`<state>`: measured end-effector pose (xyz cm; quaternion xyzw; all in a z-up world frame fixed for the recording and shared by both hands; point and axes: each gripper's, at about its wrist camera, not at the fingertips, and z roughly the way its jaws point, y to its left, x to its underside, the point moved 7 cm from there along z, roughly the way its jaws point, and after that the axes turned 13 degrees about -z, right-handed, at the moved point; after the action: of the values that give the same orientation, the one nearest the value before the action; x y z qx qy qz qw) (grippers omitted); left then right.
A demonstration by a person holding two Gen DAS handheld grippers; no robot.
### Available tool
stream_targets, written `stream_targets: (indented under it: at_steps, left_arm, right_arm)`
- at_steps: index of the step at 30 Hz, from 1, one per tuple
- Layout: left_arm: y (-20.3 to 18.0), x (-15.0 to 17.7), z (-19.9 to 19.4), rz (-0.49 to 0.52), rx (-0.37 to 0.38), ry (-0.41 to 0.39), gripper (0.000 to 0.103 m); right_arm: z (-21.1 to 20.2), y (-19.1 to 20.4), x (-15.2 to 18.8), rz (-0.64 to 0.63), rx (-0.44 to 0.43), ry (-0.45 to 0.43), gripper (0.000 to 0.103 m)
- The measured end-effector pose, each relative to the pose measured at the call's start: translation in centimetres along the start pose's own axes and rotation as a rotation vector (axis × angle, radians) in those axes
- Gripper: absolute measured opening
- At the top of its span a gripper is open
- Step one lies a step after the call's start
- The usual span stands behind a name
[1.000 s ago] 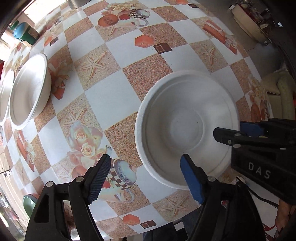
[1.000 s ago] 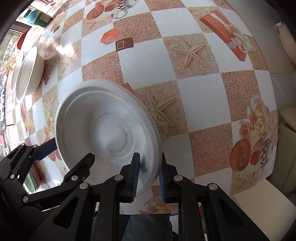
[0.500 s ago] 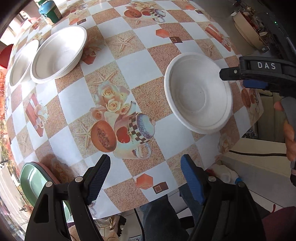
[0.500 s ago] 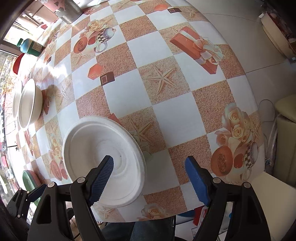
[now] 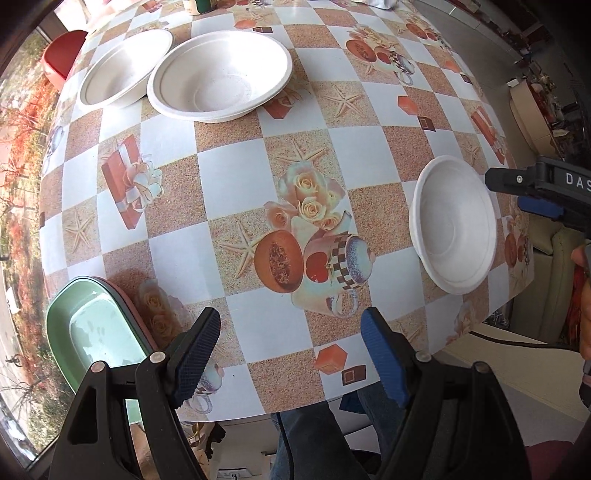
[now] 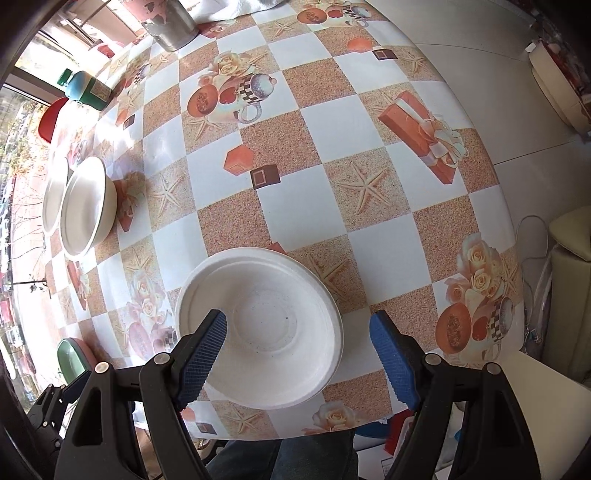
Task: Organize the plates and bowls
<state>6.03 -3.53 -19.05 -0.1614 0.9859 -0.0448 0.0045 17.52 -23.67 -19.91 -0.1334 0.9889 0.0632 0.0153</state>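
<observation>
A white bowl (image 6: 266, 325) rests on the patterned table near its front edge, also seen in the left wrist view as the white bowl (image 5: 454, 225) at the right. My right gripper (image 6: 297, 352) hangs above it, open, jaws wide and touching nothing. Two more white bowls (image 5: 221, 74) (image 5: 122, 70) sit side by side at the table's far left, overlapping at the rims. A green plate (image 5: 96, 332) lies on a pink one at the near left edge. My left gripper (image 5: 290, 354) is open and empty above the table's front middle.
A green-and-blue bottle (image 6: 86, 90) and a metal cup (image 6: 173, 29) stand at the table's far side. A red seat (image 5: 62, 51) shows beyond the far left edge. The person's legs are below the front edge. A cream sofa (image 6: 572, 236) is at the right.
My right gripper let go of the white bowl's rim, opened wide and rose. My left gripper moved left and up, away from that bowl; the two far bowls and green plate came into view.
</observation>
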Motion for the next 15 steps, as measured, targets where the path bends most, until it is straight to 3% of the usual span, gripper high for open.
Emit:
stream_targets:
  at_steps: [8,15]
  left_arm:
    - [1.2,-1.0,0.2,-0.067,-0.011,-0.021,0.081]
    - [5.0,-4.7,-1.1,-0.225,-0.010,-0.064,0.081]
  right_arm:
    - [0.7,3.4,-1.4,-0.077,-0.001,-0.007,0.081]
    - [0.3,6.4,-3.7,-0.178,-0.003,-0.015,0.081]
